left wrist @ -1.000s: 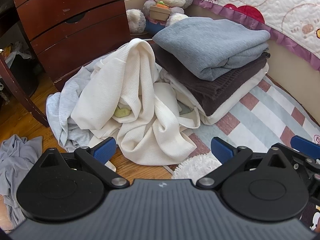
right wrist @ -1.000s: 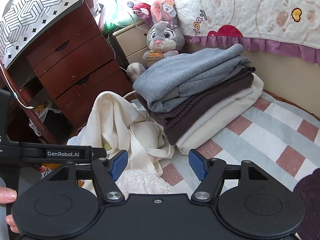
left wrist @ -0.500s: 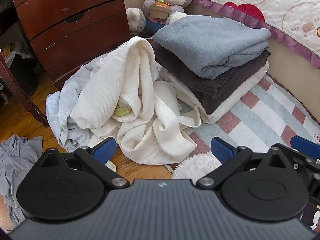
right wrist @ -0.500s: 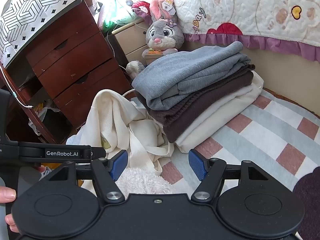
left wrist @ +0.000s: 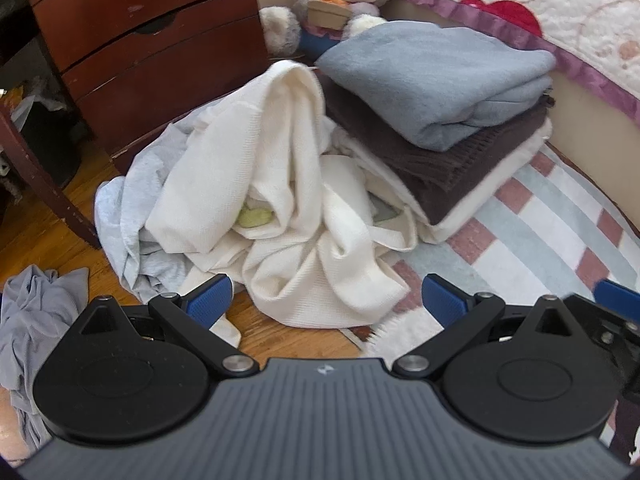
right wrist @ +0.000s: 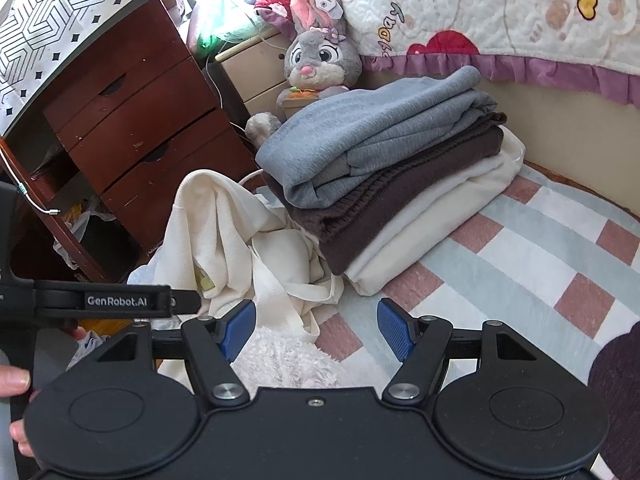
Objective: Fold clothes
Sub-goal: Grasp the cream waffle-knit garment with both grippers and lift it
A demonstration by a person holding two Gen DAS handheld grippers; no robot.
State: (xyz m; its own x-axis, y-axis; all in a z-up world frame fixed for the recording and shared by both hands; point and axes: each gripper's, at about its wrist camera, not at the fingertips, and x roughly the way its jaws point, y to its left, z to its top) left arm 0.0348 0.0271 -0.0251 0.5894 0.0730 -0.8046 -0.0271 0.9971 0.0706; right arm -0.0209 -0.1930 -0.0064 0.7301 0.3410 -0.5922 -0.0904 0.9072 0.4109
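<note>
- Inspecting both wrist views: left gripper (left wrist: 324, 300) stands wide with nothing between its blue pads; right gripper (right wrist: 316, 330) likewise wide and empty; both hover clear of the cloth.
- Cream waffle-knit garment (left wrist: 280, 208) lies crumpled on the floor at 12 o'clock from the left gripper, its nearest hem just ahead of the pads; it looks to be the next piece due for folding.
- Pale grey garment (left wrist: 132, 208) lies partly under the cream one, at 10 o'clock; a second grey piece (left wrist: 32, 312) sits apart at 9 o'clock on the wooden floor.
- Folded stack (right wrist: 384, 184) rests on the striped rug (right wrist: 540, 264) at 1 o'clock: grey on top, dark brown beneath, cream at the bottom; it touches the cream heap along its near-left edge.
- Plush rabbit (right wrist: 320, 60) sits behind the stack against the bed; wooden drawers (left wrist: 152, 48) stand at 11 o'clock.
- Risk: a pinch into the bunched folds may take two layers, or snag the grey garment below, so both lift together.
- Risk: the sleeve lying against the stack may drag it askew as the cream garment is pulled away.
- Risk: a small yellow-green item (left wrist: 256, 216) sits inside the folds; its nature cannot be told, and it may drop out on lifting.
- Risk: the white fluffy rug edge (right wrist: 280, 360) lies beneath the right gripper and could be caught in a low grasp.
</note>
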